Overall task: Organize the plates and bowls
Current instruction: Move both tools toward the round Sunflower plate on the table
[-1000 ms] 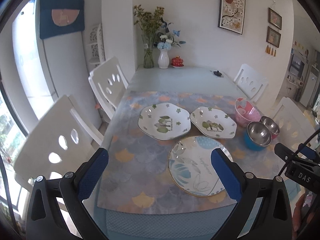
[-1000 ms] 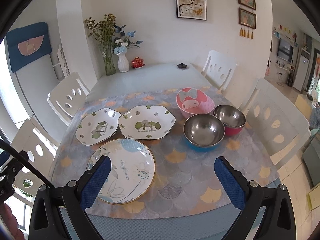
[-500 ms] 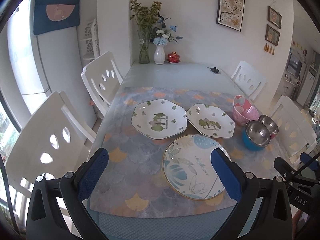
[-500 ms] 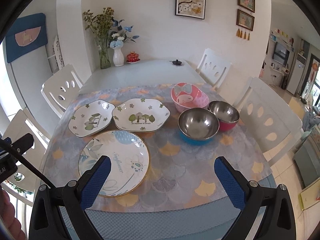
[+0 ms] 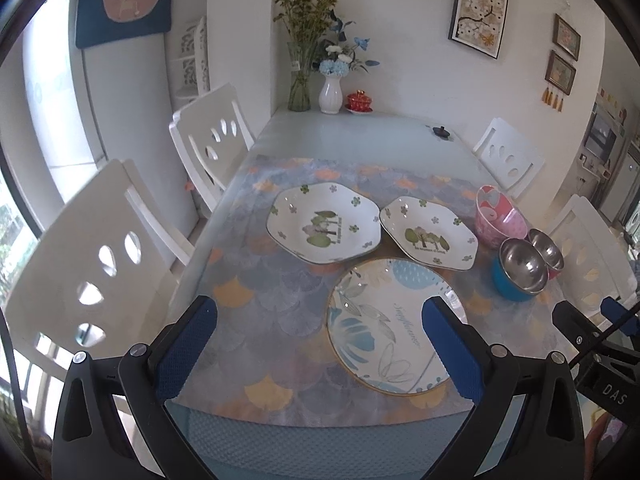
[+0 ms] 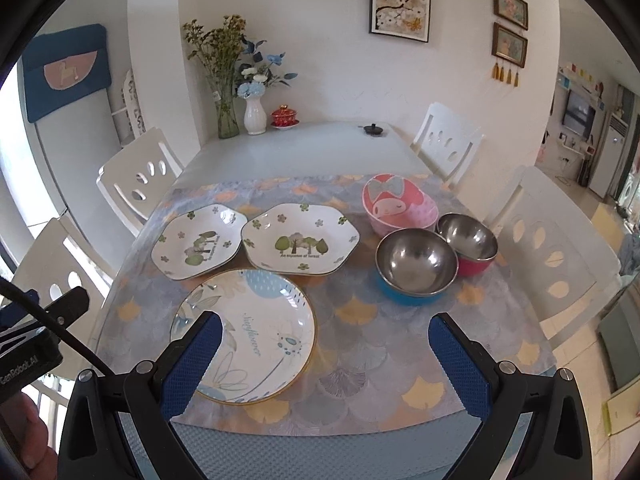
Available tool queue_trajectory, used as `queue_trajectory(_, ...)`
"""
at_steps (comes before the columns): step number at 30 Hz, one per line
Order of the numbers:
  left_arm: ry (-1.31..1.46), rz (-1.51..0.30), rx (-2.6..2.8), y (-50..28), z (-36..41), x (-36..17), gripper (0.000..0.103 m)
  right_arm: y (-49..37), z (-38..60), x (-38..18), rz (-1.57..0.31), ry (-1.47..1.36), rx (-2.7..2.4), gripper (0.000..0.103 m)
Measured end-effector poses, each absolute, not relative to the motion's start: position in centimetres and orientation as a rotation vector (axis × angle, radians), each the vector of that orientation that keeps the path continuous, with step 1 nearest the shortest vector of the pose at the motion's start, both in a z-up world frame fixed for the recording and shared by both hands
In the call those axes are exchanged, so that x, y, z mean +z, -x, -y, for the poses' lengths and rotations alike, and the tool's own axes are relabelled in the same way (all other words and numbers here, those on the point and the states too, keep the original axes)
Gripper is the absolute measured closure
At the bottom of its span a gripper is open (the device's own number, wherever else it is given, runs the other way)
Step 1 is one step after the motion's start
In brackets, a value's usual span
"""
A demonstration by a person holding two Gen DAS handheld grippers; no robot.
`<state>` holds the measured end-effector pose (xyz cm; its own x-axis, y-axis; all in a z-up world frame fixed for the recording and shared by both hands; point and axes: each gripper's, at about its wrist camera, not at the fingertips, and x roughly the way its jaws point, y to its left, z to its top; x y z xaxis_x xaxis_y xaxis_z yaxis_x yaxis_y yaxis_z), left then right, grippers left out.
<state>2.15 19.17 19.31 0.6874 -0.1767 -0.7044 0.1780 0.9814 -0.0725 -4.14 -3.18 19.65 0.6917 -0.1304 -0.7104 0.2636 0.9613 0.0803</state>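
A round blue-flowered plate (image 5: 390, 328) (image 6: 246, 334) lies nearest me on the patterned cloth. Behind it lie two white tree-print dishes, a left dish (image 5: 323, 227) (image 6: 198, 242) and a right dish (image 5: 430, 234) (image 6: 300, 239). To the right stand a pink bowl (image 6: 398, 206) (image 5: 500, 220), a blue steel bowl (image 6: 416, 266) (image 5: 520, 270) and a red steel bowl (image 6: 468, 242) (image 5: 548, 245). My left gripper (image 5: 318, 344) and right gripper (image 6: 324, 360) are both open and empty, held above the table's near edge.
White chairs (image 5: 92, 252) (image 6: 556, 240) stand along both sides of the table (image 6: 304, 148). Two vases with flowers (image 6: 255, 114), a red lidded cup (image 6: 285, 117) and a small black object (image 6: 373, 129) stand at the far end.
Both views have shifted slightly; both grippers have moved a little relative to the table. The dishes have not moved. Both grippers stay open.
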Motion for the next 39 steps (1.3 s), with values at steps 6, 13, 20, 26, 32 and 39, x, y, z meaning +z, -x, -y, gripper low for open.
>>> queue_trajectory(6, -0.029, -0.785, -0.200, -1.8, -18.4, 19.1, 0.000, 4.4, 3.3, 20.0, -0.762, -0.172, -0.228, 0.000)
queue_trajectory(13, -0.031, -0.795, -0.193, -1.9, -18.9, 18.8, 0.000, 4.0, 3.6, 19.0, -0.813, -0.191, -0.240, 0.000)
queue_trajectory(20, -0.026, -0.811, -0.193, -2.0, -19.1, 18.3, 0.001, 3.9, 2.7, 18.4, -0.837, -0.163, -0.242, 0.001)
queue_trajectory(26, -0.041, -0.812, -0.197, -1.9, -18.9, 18.1, 0.000, 3.7, 2.4, 18.0, -0.852, -0.162, -0.234, 0.001)
queue_trajectory(32, -0.030, -0.826, -0.194, -2.2, -19.1, 17.8, 0.001, 3.4, 2.3, 17.7, -0.864, -0.162, -0.233, 0.001)
queue_trajectory(39, -0.031, -0.836, -0.193, -2.6, -19.0, 17.4, 0.000, 3.1, 2.6, 17.4, -0.875, -0.173, -0.231, 0.001)
